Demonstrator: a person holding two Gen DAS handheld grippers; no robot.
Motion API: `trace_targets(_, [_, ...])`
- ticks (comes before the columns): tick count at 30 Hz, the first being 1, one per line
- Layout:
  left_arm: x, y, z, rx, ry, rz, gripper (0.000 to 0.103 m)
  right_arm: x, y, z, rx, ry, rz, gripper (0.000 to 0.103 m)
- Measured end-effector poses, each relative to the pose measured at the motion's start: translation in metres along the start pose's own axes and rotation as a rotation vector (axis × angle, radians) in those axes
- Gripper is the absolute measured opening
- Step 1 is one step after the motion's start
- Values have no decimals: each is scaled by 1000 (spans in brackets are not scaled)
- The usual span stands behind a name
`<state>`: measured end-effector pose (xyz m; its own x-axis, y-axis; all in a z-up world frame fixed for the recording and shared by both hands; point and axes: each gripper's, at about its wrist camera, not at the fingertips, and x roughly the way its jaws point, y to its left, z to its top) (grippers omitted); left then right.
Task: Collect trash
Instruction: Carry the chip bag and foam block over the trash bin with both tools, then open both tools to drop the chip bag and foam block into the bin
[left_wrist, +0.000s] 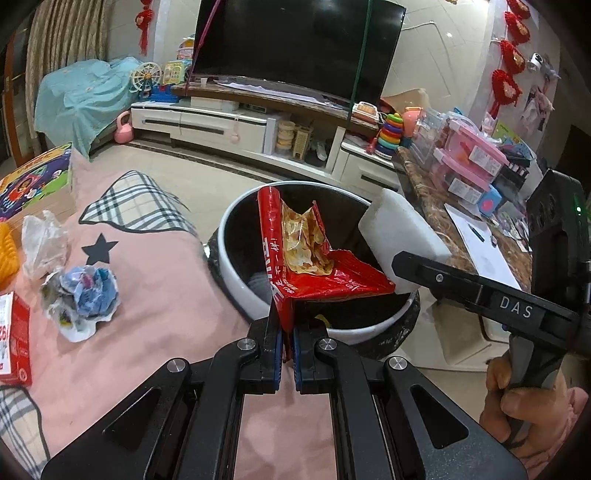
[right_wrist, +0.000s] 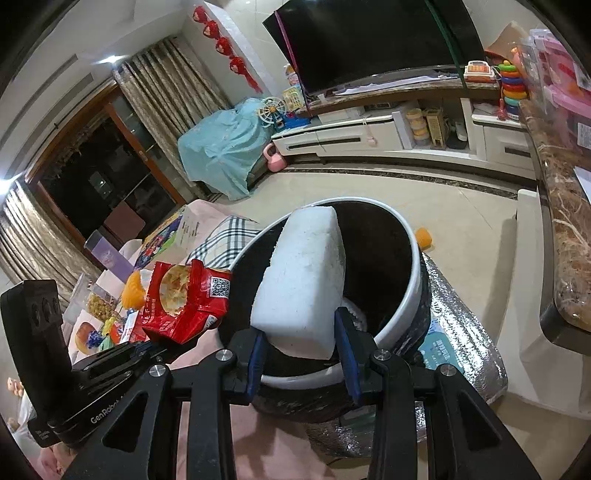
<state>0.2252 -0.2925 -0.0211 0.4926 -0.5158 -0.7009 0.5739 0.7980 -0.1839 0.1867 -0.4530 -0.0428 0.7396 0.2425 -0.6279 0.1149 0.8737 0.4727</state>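
Note:
My left gripper (left_wrist: 287, 341) is shut on a torn red snack wrapper (left_wrist: 295, 258), which hangs over the mouth of a round white bin (left_wrist: 240, 288) with a black inside. In the right wrist view the same red snack wrapper (right_wrist: 184, 299) sits left of the white bin (right_wrist: 415, 280). My right gripper (right_wrist: 301, 349) is shut on a white foam block (right_wrist: 303, 280), held tilted above the bin's opening. From the left wrist camera the white foam block (left_wrist: 399, 225) shows at the bin's right rim, with the right gripper (left_wrist: 410, 269) holding it.
A pink cloth (left_wrist: 166, 295) covers the surface by the bin. On it lie a crumpled blue-and-white paper wad (left_wrist: 85, 291), crumpled clear plastic (left_wrist: 42, 243) and a red box (left_wrist: 14, 336). A marble-topped table (left_wrist: 443, 206) with toys stands right. A person's hand (left_wrist: 517, 406) grips the right handle.

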Motion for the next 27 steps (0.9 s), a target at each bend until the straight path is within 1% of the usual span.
trace_targets(14, [23, -3, 14, 16, 39, 5, 4, 15, -13, 16, 22, 24, -8, 36])
trace_targets(17, [26, -3, 16, 8, 45, -5, 5, 17, -14, 17, 24, 28, -13, 39])
trace_targets(19, [26, -3, 17, 8, 47, -7, 10, 19, -16, 19, 27, 29, -17, 40])
trace_targets(20, [27, -3, 17, 7, 51, -4, 14, 19, -17, 19, 29, 28, -22, 40])
trace_targets(21, [28, -3, 17, 5, 52, 0, 23, 20, -18, 20, 30, 26, -23, 43])
trace_targets(24, [25, -2, 15, -2, 37, 13, 39, 19, -21, 21, 44, 22, -20, 48])
trace_targets(25, [24, -1, 14, -6, 36, 15, 40, 17, -20, 21, 45, 18, -20, 52])
trace_targets(26, [23, 1, 12, -12, 34, 16, 41, 16, -21, 21, 46, 12, -19, 61])
trace_targets(27, [21, 2, 11, -16, 32, 19, 42, 15, -21, 21, 47, 8, -19, 66])
